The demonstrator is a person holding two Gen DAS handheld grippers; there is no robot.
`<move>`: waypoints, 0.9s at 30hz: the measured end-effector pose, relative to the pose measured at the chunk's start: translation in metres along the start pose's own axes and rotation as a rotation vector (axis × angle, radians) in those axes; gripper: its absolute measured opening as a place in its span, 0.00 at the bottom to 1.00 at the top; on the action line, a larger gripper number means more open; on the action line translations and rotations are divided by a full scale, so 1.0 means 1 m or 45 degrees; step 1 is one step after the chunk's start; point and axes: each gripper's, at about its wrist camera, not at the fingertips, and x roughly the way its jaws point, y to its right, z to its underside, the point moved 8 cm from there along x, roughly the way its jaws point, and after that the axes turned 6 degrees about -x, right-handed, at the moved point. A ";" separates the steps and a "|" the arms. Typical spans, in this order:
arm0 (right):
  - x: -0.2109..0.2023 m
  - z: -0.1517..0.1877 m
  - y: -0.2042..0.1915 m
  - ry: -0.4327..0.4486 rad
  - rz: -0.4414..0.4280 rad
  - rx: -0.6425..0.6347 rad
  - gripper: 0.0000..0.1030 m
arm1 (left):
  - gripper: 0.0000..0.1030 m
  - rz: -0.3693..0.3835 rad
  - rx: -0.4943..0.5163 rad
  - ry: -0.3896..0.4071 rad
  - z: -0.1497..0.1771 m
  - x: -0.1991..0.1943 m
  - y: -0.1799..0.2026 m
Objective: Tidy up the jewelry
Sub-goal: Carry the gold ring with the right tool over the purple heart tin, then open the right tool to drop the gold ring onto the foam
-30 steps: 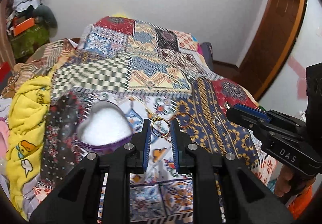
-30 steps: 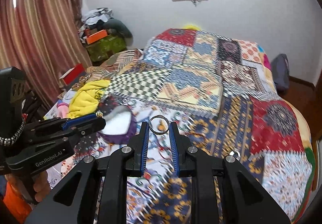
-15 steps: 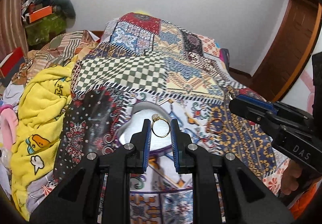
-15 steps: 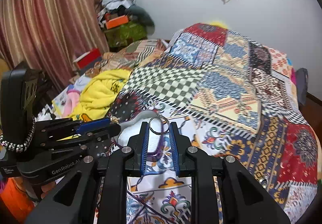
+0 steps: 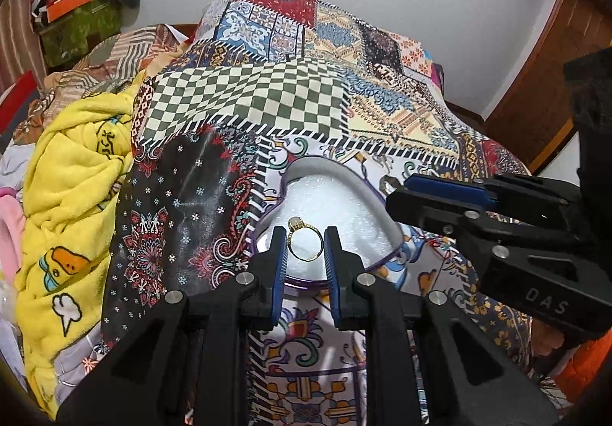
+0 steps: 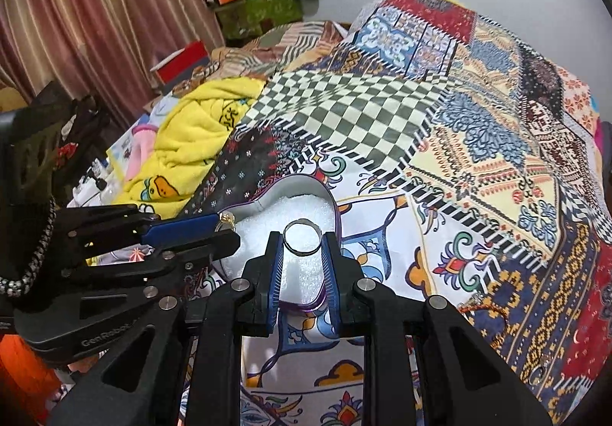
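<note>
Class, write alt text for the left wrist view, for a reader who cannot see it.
The left gripper pinches a gold ring above a heart-shaped box with white lining, resting on a patchwork bedspread. The right gripper reaches in from the right, a yellow blanket lies left.

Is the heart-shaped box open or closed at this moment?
Open. The heart-shaped box shows no lid, and its white padding is exposed. Whether anything lies inside already, I cannot tell.
</note>
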 end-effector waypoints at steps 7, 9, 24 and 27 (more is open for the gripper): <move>0.007 -0.001 -0.002 -0.034 -0.008 -0.042 0.18 | 0.17 -0.001 0.011 -0.018 -0.001 0.005 -0.004; 0.007 -0.001 -0.005 -0.032 -0.007 -0.066 0.18 | 0.18 -0.007 0.012 -0.015 -0.002 0.006 -0.004; -0.018 -0.005 0.004 0.022 0.047 -0.056 0.30 | 0.22 -0.045 -0.017 0.006 -0.005 -0.008 -0.010; -0.036 -0.003 0.014 0.059 0.075 -0.020 0.30 | 0.22 -0.048 -0.024 0.021 -0.007 -0.015 -0.009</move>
